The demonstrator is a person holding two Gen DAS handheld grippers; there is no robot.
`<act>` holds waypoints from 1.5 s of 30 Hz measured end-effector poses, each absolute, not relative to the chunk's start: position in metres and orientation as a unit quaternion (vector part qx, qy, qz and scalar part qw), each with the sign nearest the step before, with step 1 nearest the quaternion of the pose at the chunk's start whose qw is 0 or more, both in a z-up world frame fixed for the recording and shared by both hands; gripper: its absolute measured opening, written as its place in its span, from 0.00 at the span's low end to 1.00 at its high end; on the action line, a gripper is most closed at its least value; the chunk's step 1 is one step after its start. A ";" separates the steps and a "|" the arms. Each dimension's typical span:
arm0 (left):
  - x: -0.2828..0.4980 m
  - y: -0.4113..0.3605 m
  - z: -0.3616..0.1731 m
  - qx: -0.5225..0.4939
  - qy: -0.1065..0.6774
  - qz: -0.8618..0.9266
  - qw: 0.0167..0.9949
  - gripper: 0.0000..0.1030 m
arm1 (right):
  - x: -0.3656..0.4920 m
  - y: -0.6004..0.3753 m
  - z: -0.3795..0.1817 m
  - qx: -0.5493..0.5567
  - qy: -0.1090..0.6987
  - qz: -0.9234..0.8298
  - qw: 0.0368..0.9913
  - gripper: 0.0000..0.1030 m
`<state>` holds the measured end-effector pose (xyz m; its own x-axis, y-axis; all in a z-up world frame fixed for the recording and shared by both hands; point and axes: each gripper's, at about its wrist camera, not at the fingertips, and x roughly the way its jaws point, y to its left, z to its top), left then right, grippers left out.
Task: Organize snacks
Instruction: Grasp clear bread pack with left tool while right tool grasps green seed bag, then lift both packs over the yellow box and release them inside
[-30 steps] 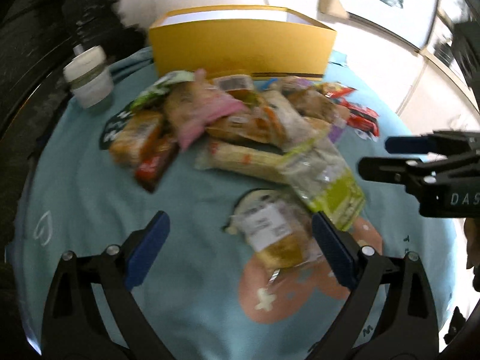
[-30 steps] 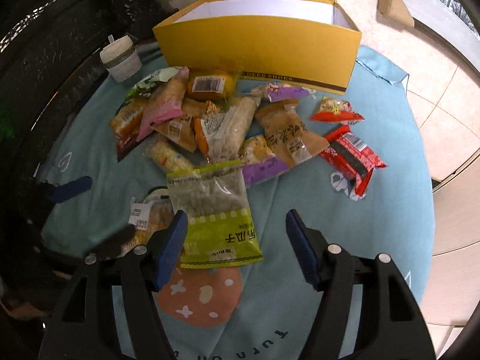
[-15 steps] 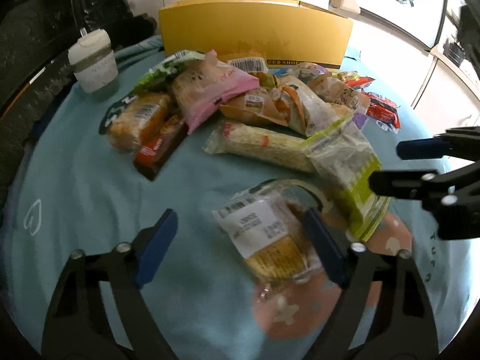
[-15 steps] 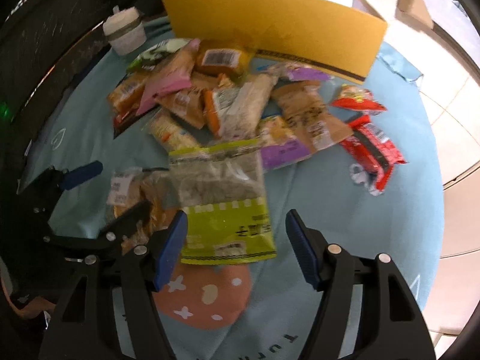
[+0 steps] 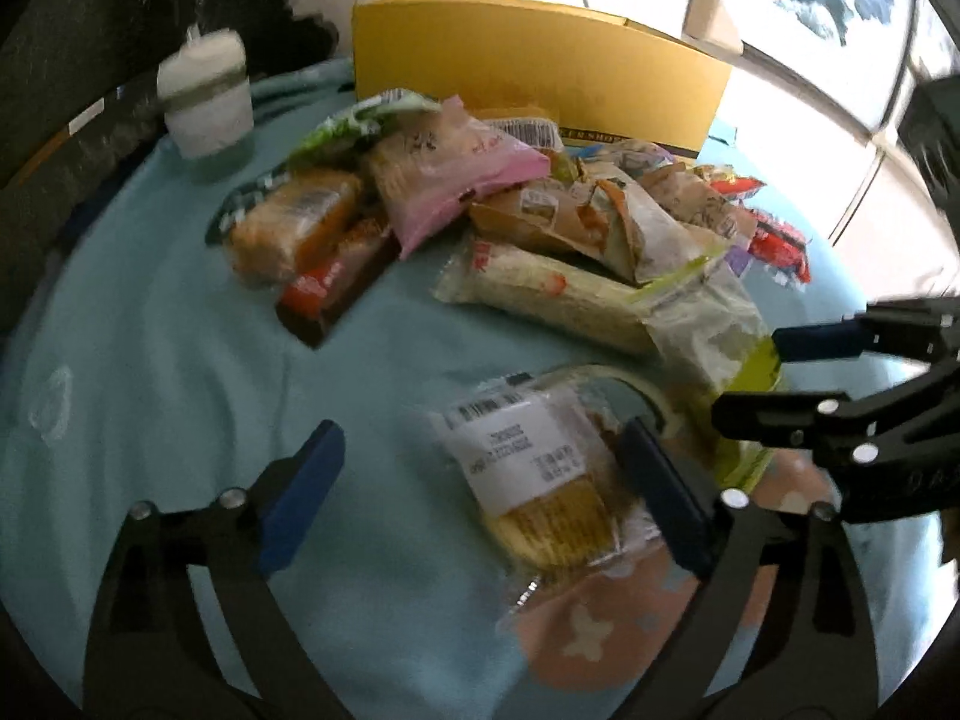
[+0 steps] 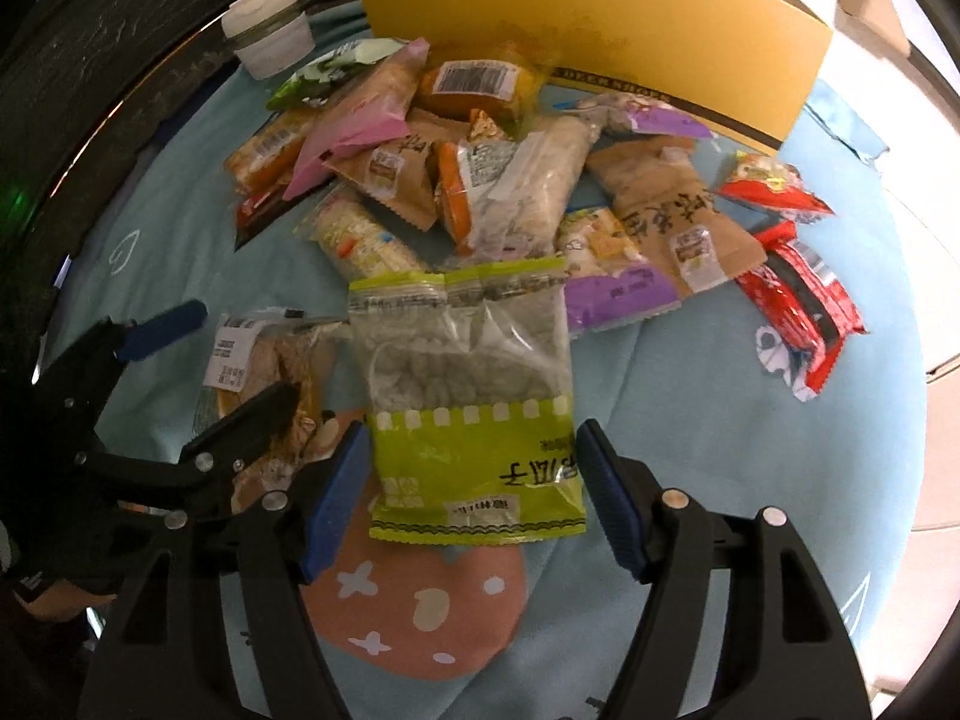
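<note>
My right gripper (image 6: 468, 495) straddles the green seed packet (image 6: 474, 396), which lies flat on the blue-clothed worktop (image 6: 750, 450), long axis running away from me toward the yellow box (image 6: 600, 30), green end nearest. Its jaws have just been opening, pads beside the packet's edges, gripping nothing. My left gripper (image 5: 480, 498) gapes wide around the labelled cake packet (image 5: 540, 480), angled, unheld. Both have come lower than a second ago.
</note>
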<state>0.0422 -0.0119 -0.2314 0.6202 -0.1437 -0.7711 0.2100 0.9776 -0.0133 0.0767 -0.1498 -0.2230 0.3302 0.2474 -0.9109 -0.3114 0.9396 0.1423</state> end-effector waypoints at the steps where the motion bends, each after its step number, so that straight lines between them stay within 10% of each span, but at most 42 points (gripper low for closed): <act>1: 0.040 -0.013 -0.230 0.054 0.418 -0.104 0.901 0.94 | 0.078 -0.148 -0.223 -0.028 0.555 0.180 0.812 0.71; 8: 0.043 -0.002 -0.229 0.056 0.415 -0.154 0.895 0.74 | 0.079 -0.132 -0.228 -0.057 0.555 0.199 0.806 0.73; 31: 0.039 -0.026 -0.247 0.089 0.448 -0.145 0.877 0.85 | 0.055 -0.148 -0.232 -0.115 0.544 0.163 0.815 0.64; 35: 0.034 -0.027 -0.244 0.092 0.435 -0.164 0.881 0.56 | 0.057 -0.147 -0.236 -0.117 0.547 0.164 0.812 0.64; 45: 0.035 -0.023 -0.242 0.076 0.443 -0.161 0.879 0.53 | 0.066 -0.140 -0.245 -0.111 0.546 0.161 0.815 0.64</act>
